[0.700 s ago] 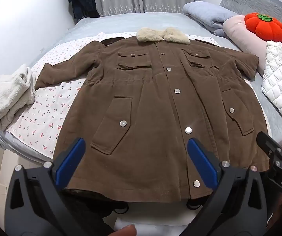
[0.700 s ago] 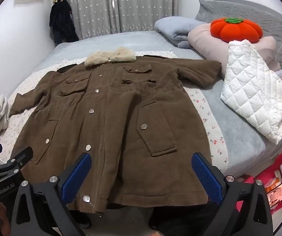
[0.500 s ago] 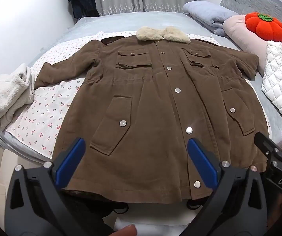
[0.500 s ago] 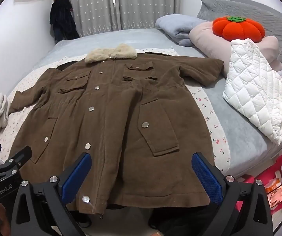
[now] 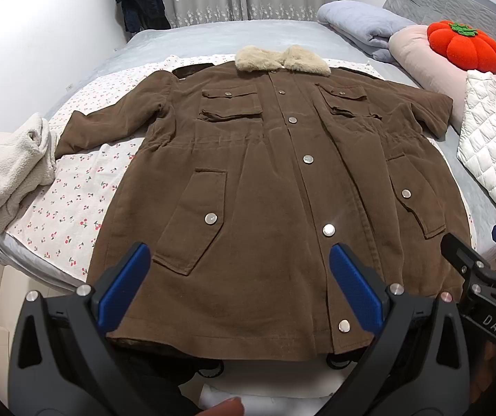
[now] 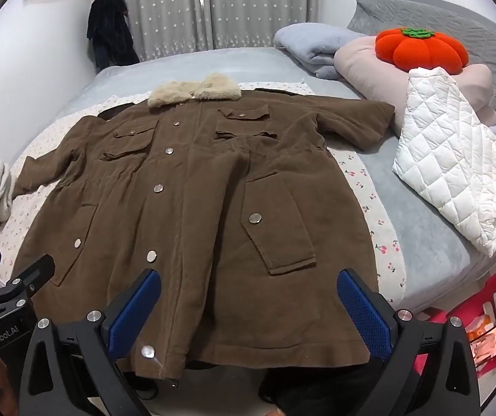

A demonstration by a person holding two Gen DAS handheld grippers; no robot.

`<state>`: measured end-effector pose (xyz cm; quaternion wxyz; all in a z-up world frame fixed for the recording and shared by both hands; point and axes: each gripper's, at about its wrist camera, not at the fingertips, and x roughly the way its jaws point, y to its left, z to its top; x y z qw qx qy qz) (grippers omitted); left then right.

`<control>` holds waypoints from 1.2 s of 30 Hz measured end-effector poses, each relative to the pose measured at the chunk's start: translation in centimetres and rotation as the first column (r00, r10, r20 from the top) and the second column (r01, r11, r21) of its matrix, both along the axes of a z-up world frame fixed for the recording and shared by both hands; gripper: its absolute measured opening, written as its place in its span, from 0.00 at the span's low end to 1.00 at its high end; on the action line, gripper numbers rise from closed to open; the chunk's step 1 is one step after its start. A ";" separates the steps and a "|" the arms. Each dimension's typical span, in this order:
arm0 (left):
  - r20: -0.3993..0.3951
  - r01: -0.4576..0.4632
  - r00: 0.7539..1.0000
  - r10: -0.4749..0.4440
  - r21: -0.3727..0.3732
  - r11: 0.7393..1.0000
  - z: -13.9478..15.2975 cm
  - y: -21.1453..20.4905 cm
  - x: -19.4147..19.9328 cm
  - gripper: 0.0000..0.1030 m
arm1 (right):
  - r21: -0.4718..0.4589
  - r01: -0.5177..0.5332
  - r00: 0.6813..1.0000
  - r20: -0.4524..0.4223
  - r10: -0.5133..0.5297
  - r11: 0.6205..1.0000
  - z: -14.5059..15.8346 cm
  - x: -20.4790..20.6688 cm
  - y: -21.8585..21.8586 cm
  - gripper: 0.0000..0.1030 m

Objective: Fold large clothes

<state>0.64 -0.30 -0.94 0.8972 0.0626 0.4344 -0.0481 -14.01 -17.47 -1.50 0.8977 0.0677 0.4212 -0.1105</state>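
Note:
A large brown coat [image 5: 265,187] with a cream fur collar [image 5: 281,59] and metal snaps lies flat, front up, on the bed, sleeves spread to both sides; it also shows in the right wrist view [image 6: 192,208]. Its hem hangs at the bed's near edge. My left gripper [image 5: 239,277] is open and empty, hovering above the hem. My right gripper [image 6: 248,305] is open and empty, above the hem's right part. The right gripper also shows at the right edge of the left wrist view [image 5: 483,277], and the left gripper at the left edge of the right wrist view [image 6: 9,284].
A cherry-print sheet [image 5: 74,201] lies under the coat. A cream fleece garment [image 5: 12,173] sits at the left edge. A white quilted jacket [image 6: 455,173], pink pillow, orange pumpkin cushion [image 6: 421,50] and blue blanket are at the right. Red items [image 6: 490,319] sit beside the bed.
Both grippers have drifted slightly toward the coat; the view shifted a little. The coat has not moved and both grippers stay open.

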 end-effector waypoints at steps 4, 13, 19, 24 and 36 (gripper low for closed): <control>0.000 -0.001 1.000 0.001 0.000 1.000 -0.1 -0.1 -0.1 1.00 | -0.004 -0.001 1.000 -0.001 0.001 1.000 0.2 0.0 0.2 1.00; -0.001 0.000 1.000 0.000 0.000 1.000 -0.1 0.0 -0.1 1.00 | -0.005 -0.002 1.000 -0.002 0.002 1.000 0.2 0.1 0.3 1.00; -0.004 0.000 1.000 0.000 -0.004 1.000 -0.4 0.0 -0.1 1.00 | -0.011 -0.005 1.000 -0.004 0.005 1.000 0.2 0.1 0.5 1.00; -0.006 0.003 1.000 -0.003 -0.007 1.000 -0.6 0.0 -0.3 1.00 | -0.013 -0.004 1.000 -0.005 0.004 1.000 0.3 0.0 0.4 1.00; -0.008 0.003 1.000 -0.003 -0.008 1.000 -0.6 0.1 -0.2 1.00 | -0.011 -0.002 1.000 -0.008 0.002 1.000 0.2 0.0 0.5 1.00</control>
